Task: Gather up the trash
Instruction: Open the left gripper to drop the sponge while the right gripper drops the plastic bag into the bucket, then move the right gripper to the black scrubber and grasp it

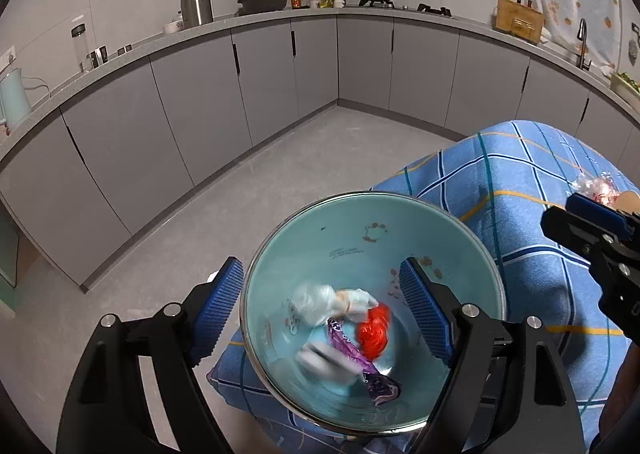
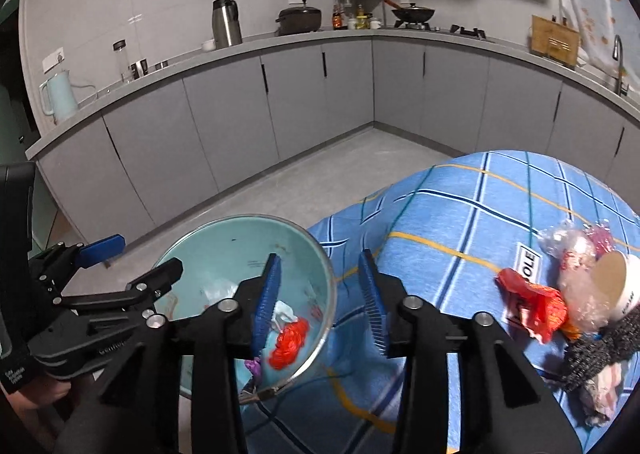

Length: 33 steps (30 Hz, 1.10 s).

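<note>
A teal bowl (image 1: 360,230) with a metal rim sits at the left edge of the table, which is covered by a blue checked cloth (image 1: 520,182). In it lie a red wrapper (image 1: 374,328), a purple wrapper (image 1: 360,366) and crumpled clear plastic (image 1: 320,302). My left gripper (image 1: 322,310) is open and straddles the bowl's left rim, one pad outside and one inside, neither pressing. My right gripper (image 2: 319,302) is open over the bowl's (image 2: 224,246) right rim, with nothing held. More trash lies on the cloth to the right: a red wrapper (image 2: 536,302), a clear plastic bag (image 2: 572,254) and a paper cup (image 2: 616,282).
A grey knitted item (image 2: 600,350) lies by the trash pile. Grey floor (image 1: 280,174) spreads beyond the table's left edge, ringed by grey cabinets (image 1: 200,94) under a counter with a kettle, pots and a stove. The cloth (image 2: 460,214) between bowl and pile is bare.
</note>
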Each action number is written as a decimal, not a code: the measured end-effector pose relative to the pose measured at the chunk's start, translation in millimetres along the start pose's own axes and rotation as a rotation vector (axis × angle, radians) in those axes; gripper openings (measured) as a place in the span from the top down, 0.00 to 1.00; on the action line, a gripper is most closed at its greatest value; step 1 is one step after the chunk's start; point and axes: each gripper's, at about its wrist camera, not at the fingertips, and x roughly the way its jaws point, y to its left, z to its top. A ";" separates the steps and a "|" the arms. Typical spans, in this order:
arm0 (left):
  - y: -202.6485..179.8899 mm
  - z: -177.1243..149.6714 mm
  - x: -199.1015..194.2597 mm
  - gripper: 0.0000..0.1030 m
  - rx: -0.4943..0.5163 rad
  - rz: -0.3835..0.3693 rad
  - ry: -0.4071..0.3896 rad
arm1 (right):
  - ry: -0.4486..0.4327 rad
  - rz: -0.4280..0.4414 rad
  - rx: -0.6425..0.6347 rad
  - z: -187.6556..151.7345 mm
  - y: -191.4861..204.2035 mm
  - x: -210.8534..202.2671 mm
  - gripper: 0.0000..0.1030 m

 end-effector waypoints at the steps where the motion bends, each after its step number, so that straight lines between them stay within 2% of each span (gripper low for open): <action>1: 0.6 0.5 -1.4 0.22 -0.001 0.002 -0.003 | -0.003 -0.002 0.001 -1.5 -1.9 -3.8 0.59; 7: -1.9 2.4 -7.6 0.21 0.000 0.008 -0.015 | -0.011 -0.026 0.014 -9.9 -12.2 -18.6 0.58; 13: -24.1 1.0 -14.4 0.18 0.030 -0.017 -0.027 | -0.022 -0.077 0.034 -20.7 -31.1 -37.2 0.56; 19: -67.4 -1.3 -20.0 0.17 0.092 -0.072 -0.030 | -0.049 -0.150 0.085 -32.3 -63.4 -63.3 0.51; 33: -182.5 3.0 -33.6 0.15 0.257 -0.194 -0.071 | -0.118 -0.347 0.253 -74.9 -160.7 -132.2 0.50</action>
